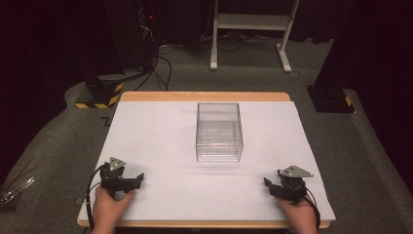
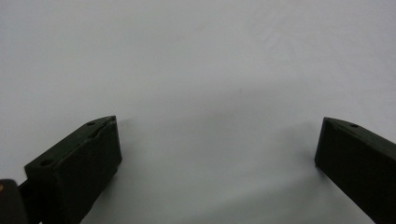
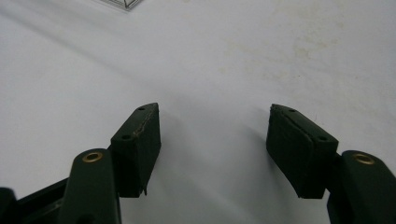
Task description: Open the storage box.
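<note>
Grippers apart on a white table, clear box between them

Table (image 1: 160, 146), white-topped with a wooden edge, carries a clear plastic box (image 1: 219, 131), open-topped and standing upright at mid-table. Nothing lies between it and either tool. Left gripper (image 1: 139, 179) and right gripper (image 1: 267, 184) rest near the front edge, jaws spread, nothing between them.

Grey carpet (image 1: 341, 141), white stand (image 1: 251, 22), dark walls
</note>
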`<act>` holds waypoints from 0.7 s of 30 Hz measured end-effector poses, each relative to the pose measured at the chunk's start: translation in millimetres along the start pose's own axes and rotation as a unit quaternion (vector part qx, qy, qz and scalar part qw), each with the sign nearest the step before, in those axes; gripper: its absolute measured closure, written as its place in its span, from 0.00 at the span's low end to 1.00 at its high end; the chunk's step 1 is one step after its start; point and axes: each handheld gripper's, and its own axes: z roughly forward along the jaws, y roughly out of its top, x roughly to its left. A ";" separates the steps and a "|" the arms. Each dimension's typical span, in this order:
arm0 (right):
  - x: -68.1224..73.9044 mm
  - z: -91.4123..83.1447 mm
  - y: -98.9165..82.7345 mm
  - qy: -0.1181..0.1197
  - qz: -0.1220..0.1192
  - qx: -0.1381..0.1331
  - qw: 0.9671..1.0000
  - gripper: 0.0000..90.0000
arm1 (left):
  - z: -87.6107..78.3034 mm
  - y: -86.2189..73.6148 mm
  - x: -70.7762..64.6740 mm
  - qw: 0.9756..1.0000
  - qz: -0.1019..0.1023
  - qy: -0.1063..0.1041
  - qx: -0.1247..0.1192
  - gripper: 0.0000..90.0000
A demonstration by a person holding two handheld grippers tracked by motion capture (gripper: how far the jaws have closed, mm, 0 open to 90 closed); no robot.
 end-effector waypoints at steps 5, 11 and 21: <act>-0.2 0.0 0.0 0.000 0.000 0.000 1.000 0.39 | 0.0 0.0 -0.1 1.000 0.000 0.000 0.000 0.00; -0.4 0.0 0.0 0.001 0.000 0.000 1.000 0.39 | 0.0 0.0 -0.2 1.000 0.001 0.000 0.000 0.00; 0.1 -3.5 -0.6 0.001 -0.002 -0.016 1.000 0.44 | 0.0 0.0 -0.1 1.000 0.001 0.000 0.000 0.00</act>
